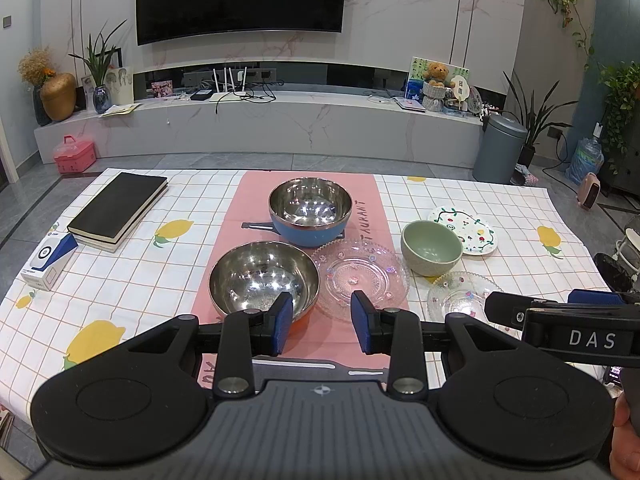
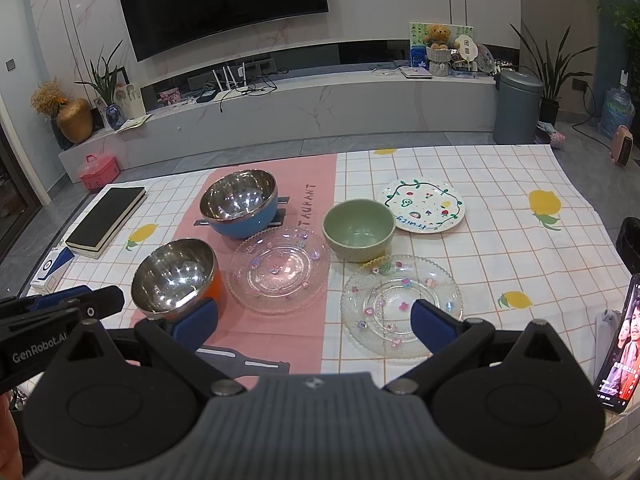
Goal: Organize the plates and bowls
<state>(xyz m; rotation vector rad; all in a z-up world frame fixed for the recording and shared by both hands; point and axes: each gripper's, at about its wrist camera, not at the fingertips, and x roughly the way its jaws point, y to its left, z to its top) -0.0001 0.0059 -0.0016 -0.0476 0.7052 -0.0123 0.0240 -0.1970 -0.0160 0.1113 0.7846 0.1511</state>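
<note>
"Fruity" marks the white plate; both hand-held grippers gape, empty.

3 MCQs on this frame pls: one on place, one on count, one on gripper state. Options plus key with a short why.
1. Where does the green bowl stand?
A. On the pink mat
B. On the checked cloth, beside the painted plate
C. On the black book

2. How many clear glass plates are on the table?
A. One
B. Two
C. Four

3. What is the state of the left gripper?
A. Open, nothing between its pads
B. Shut on the orange-sided steel bowl
C. Shut on a glass plate

Key:
1 B: it sits right of the pink mat, with the painted plate just behind it.
2 B: one glass plate on the mat, one glass plate on the cloth.
3 A: the blue pads stand apart with only the table seen between them.
</note>
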